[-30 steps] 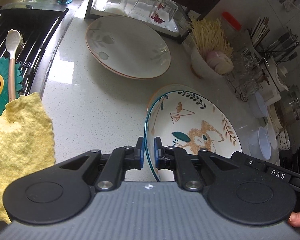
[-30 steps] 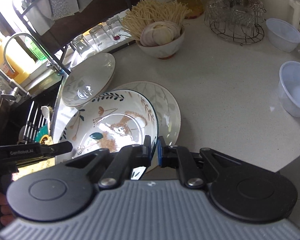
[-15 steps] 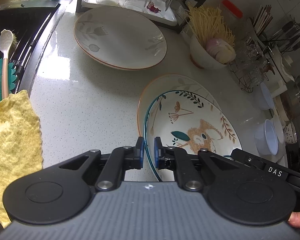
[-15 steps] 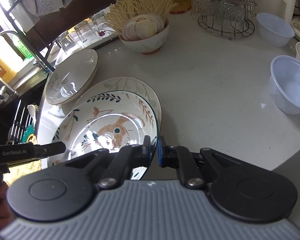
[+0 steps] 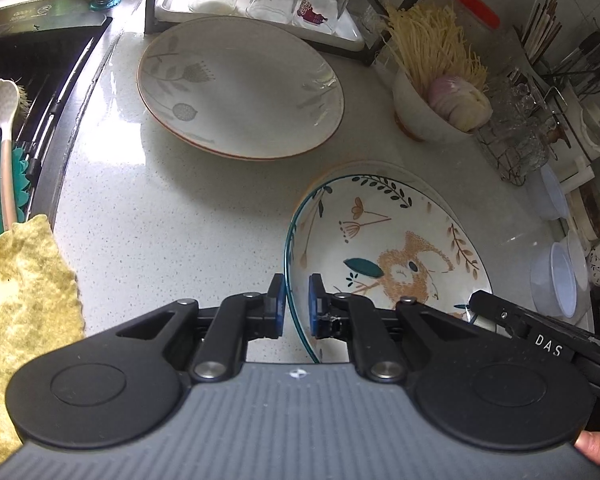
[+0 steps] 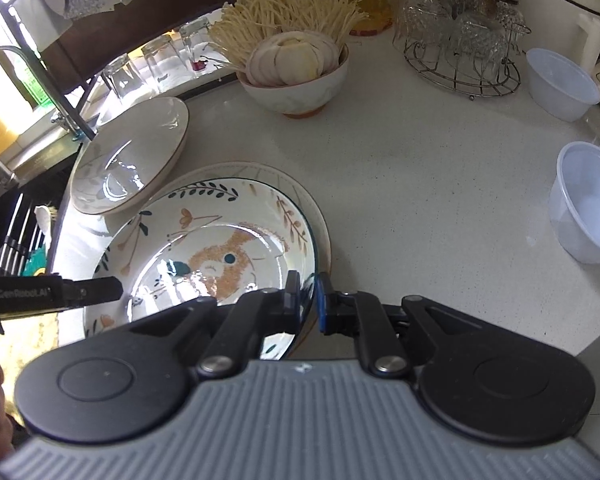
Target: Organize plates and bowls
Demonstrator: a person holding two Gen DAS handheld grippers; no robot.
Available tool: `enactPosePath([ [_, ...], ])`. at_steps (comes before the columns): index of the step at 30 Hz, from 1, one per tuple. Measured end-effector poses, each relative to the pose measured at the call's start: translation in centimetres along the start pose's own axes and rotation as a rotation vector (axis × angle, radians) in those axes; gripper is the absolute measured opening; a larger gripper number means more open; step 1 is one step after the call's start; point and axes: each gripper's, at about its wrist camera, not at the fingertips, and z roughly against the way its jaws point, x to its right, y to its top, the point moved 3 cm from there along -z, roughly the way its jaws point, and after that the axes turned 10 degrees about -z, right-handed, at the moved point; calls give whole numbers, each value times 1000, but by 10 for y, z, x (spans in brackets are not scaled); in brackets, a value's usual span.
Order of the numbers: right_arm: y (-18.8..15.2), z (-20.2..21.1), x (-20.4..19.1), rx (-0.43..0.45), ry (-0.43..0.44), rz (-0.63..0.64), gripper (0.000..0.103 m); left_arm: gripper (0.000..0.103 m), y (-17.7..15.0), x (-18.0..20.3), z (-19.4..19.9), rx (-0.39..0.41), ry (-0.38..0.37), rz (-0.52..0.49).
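Both grippers are clamped on the same plate, a rabbit-patterned plate [image 5: 396, 248] with a blue rim and leaf border: the left gripper [image 5: 293, 306] pinches its left edge, with the rim running between the blue pads, and the right gripper [image 6: 309, 300] pinches its right edge the same way. The rabbit plate sits over a plain pale plate [image 6: 312, 208] on the white speckled counter [image 5: 172, 216], whose rim shows beyond it at the far and right sides; whether the two touch cannot be told. Farther back lies a second pale plate [image 5: 240, 84] with grey leaf prints, apart from the stack. A bowl of mushrooms [image 6: 296, 68] stands behind, clear plastic bowls [image 6: 588, 204] to the right, and a yellow cloth [image 5: 24, 292] near the sink at left
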Motion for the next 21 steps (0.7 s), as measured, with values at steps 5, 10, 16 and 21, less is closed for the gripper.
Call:
enactPosePath([
  [5,6,-4,-2,9,-42,5,13,13,6,0,-3,-6,5,-11],
  [10,10,-3,4,17,-54,-19,12,13,10,-2,-5,-7,-12,8],
  [16,15,5,0,31,-27,-9,12,13,11,-1,0,4,-15,13],
  [21,20,15,-3,46,9,-5,12,15,11,3,19,57,-26,7],
])
